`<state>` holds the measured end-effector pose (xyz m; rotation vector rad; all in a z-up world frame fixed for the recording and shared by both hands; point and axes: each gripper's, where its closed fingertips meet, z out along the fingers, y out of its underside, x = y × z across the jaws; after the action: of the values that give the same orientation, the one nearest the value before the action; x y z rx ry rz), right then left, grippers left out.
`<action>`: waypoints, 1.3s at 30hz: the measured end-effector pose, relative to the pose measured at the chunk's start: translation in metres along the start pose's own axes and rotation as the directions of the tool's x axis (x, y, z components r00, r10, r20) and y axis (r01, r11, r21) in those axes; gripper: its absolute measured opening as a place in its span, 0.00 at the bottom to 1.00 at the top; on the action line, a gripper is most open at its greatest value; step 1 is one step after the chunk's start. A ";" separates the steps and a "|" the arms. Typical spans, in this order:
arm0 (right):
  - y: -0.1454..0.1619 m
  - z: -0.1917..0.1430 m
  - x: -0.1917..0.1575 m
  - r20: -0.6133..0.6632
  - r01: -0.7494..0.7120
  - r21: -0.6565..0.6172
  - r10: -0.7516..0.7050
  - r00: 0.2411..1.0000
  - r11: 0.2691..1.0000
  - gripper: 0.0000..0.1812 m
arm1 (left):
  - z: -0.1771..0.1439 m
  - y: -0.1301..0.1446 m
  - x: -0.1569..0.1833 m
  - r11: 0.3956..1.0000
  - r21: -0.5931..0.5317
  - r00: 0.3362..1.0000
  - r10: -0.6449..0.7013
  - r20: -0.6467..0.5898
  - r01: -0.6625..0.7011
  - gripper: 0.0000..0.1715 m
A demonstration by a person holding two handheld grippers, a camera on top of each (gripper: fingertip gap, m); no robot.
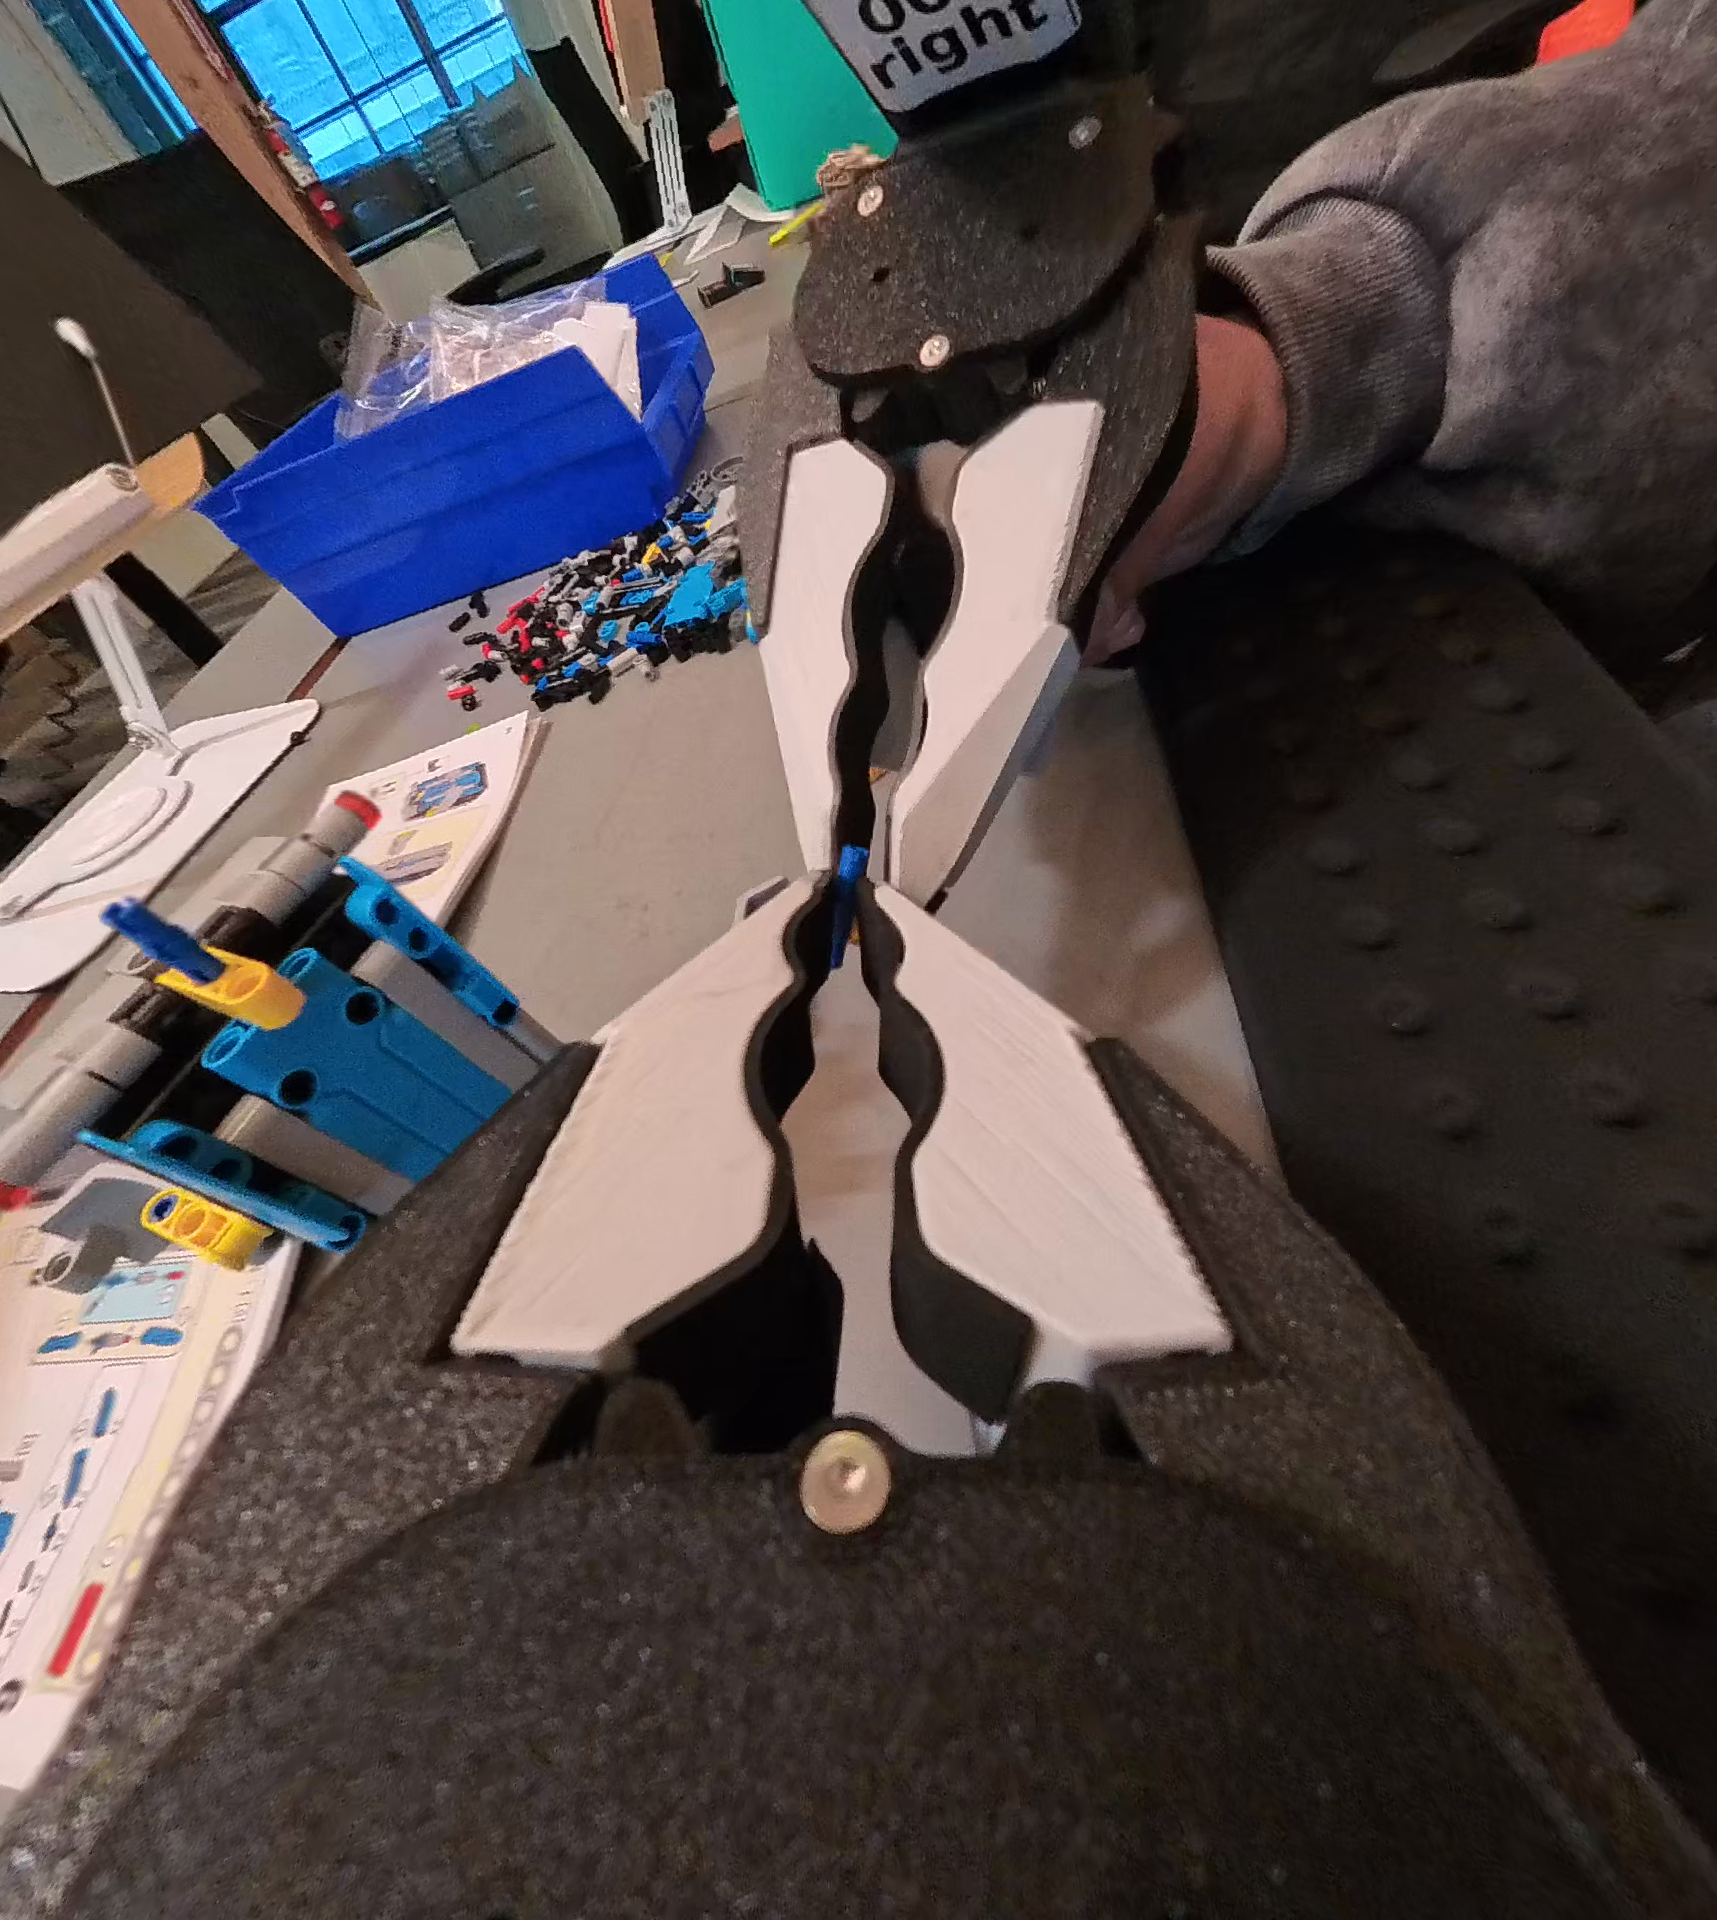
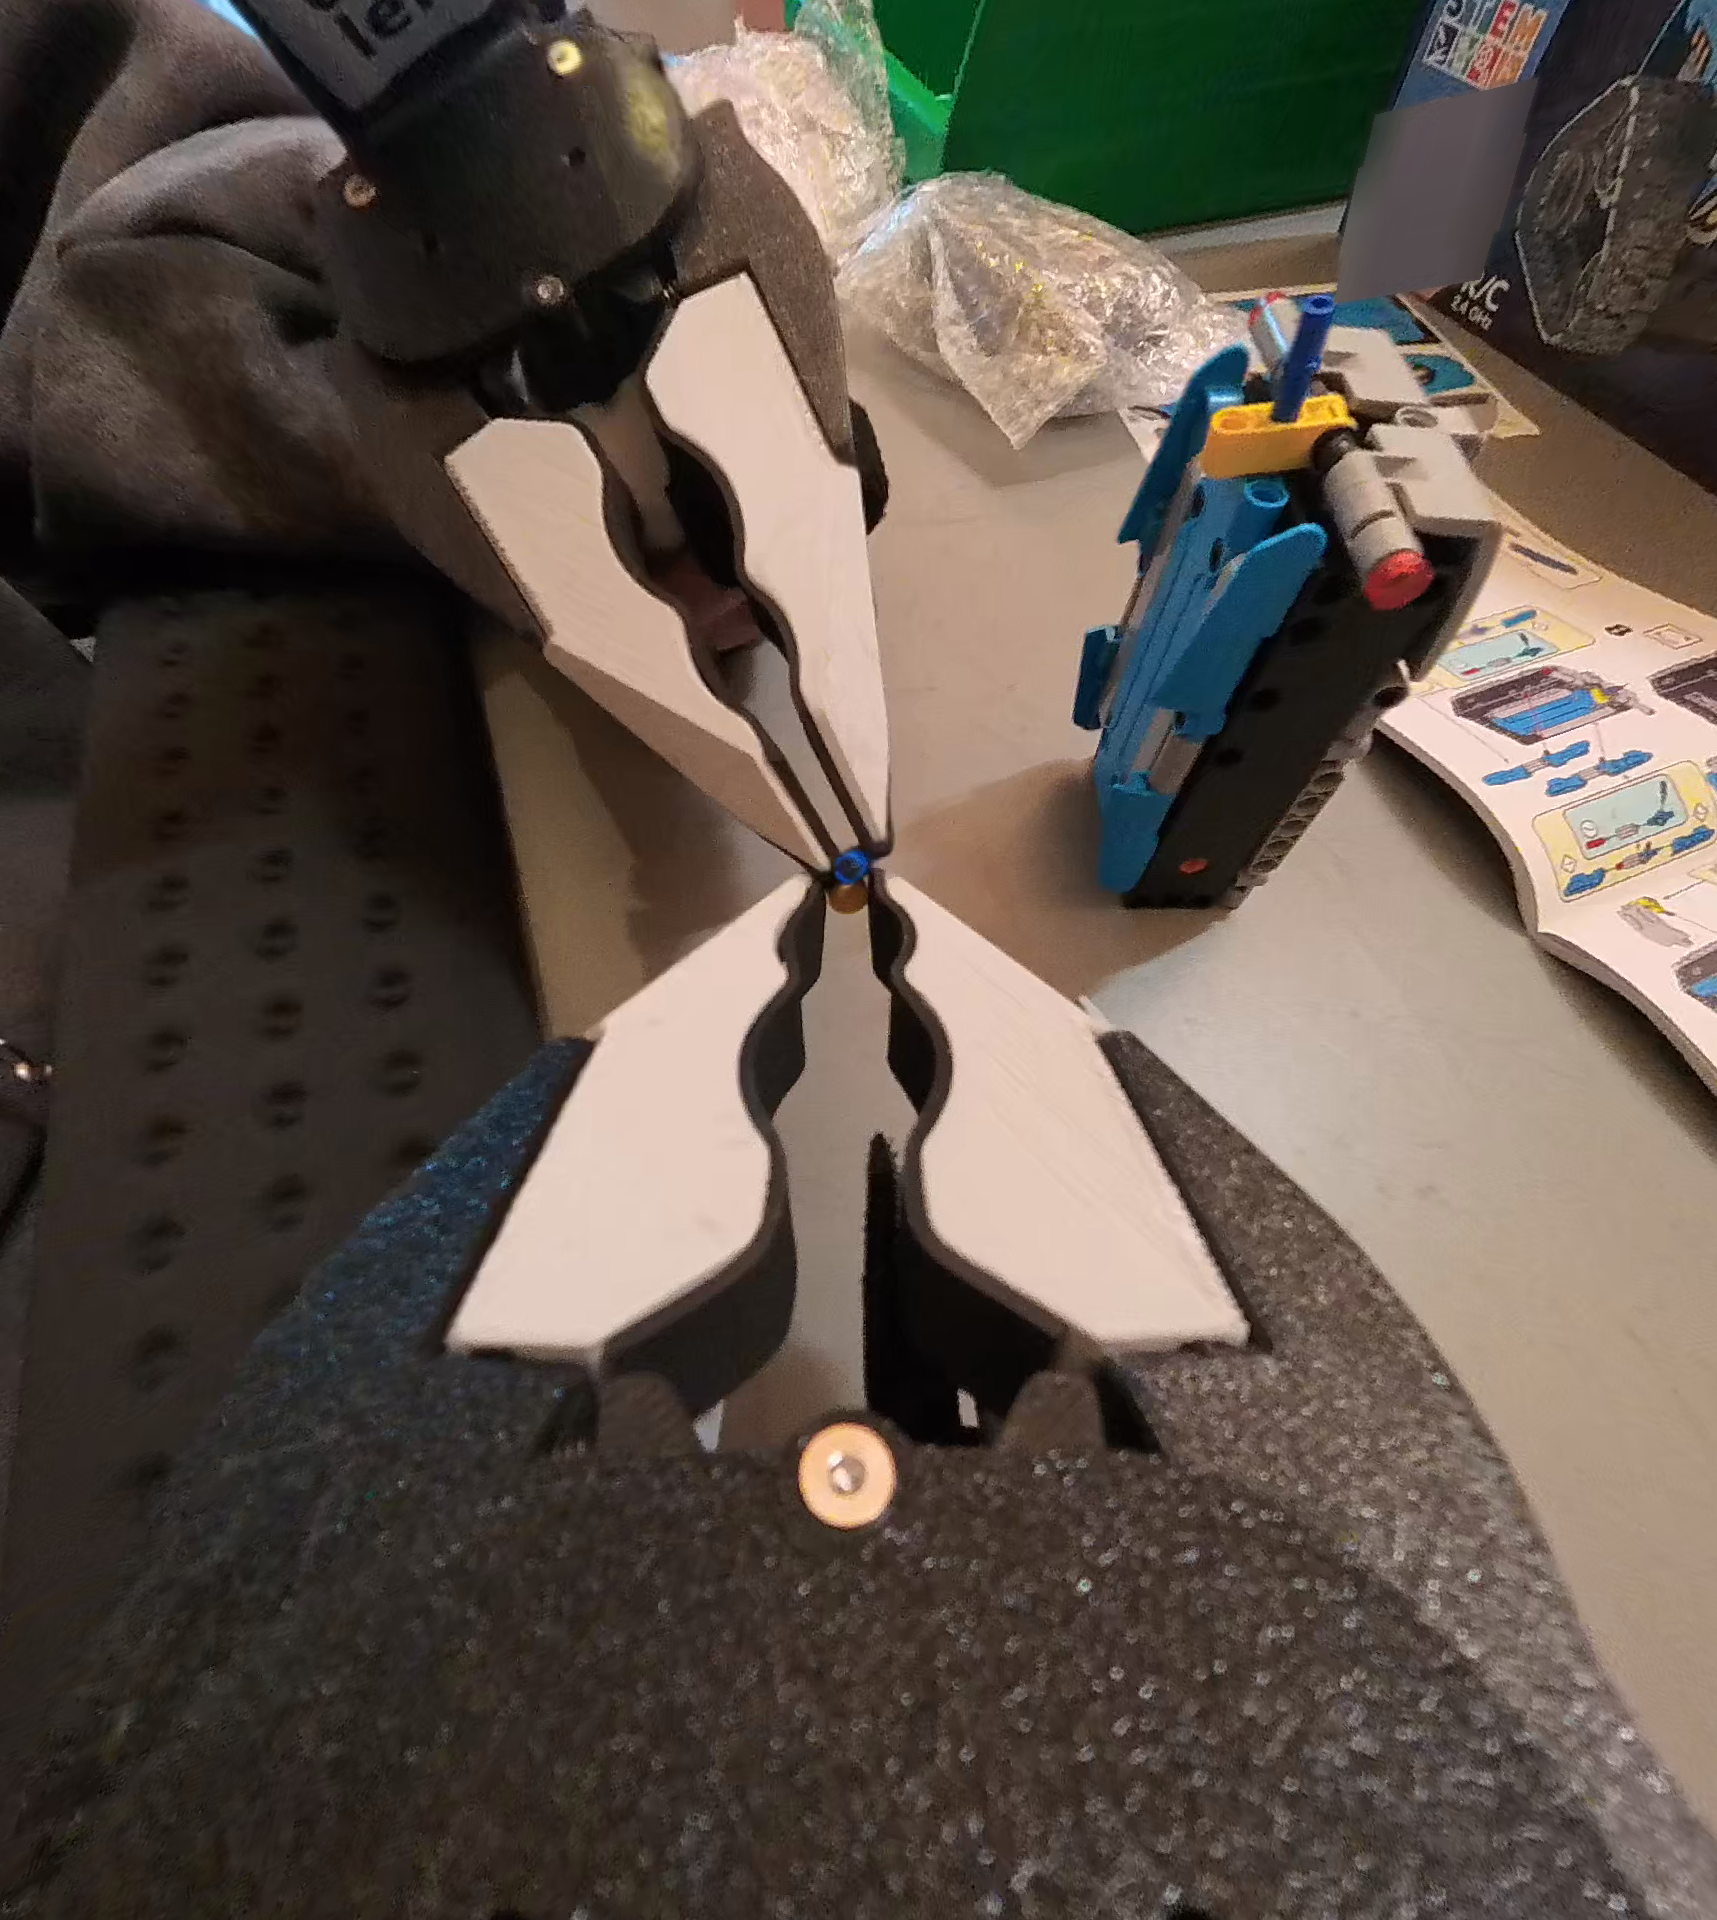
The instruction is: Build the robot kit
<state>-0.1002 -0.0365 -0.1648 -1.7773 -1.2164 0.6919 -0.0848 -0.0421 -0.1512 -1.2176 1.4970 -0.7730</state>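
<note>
Entry, placed by the blue-and-black model (image 1: 355, 1070), reading left to right in the left wrist view.

- Instruction booklet (image 1: 54, 1455): under and in front of the model, cut off by the frame edge.
- Blue bin (image 1: 438, 499): beyond the model, holding clear bags whose contents cannot be made out.
- Loose parts pile (image 1: 615, 613): beyond the model, right of the bin. The pieces are too small to sort.
- Left gripper (image 1: 838, 914): right of the model, above the table (image 1: 646, 831), jaws pinched on a blue pin (image 1: 846, 914).
- Right gripper (image 1: 864, 862): tip to tip with the left one. The right wrist view shows its jaws nipped on a small tan piece (image 2: 846, 900).
- Hand (image 1: 1218, 468): farthest right of the model, mostly hidden behind the right gripper.

Risk: both parts are held only at the very fingertips. A slight skew or off-axis push would likely pop one out, and it could roll off unseen.

Unclear: whether pin and tan piece touch, and how long either is.
</note>
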 end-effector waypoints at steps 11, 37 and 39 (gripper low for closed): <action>0.001 0.000 -0.001 0.027 -0.035 -0.009 0.035 0.999 0.999 0.04 | -0.001 0.001 0.001 1.000 -0.001 1.000 0.022 -0.007 -0.022 0.02; -0.076 -0.009 -0.013 0.092 -0.221 0.284 0.203 0.975 0.933 0.03 | -0.053 -0.067 -0.032 0.645 0.374 0.740 -0.512 -0.436 0.667 0.02; -0.075 -0.011 -0.012 0.095 -0.225 0.290 0.206 0.974 0.930 0.03 | -0.052 -0.066 -0.032 0.655 0.371 0.747 -0.508 -0.428 0.658 0.02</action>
<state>-0.1300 -0.0387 -0.0936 -1.6553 -0.9063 1.0109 -0.1154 -0.0361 -0.0672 -1.2124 0.9755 -1.7427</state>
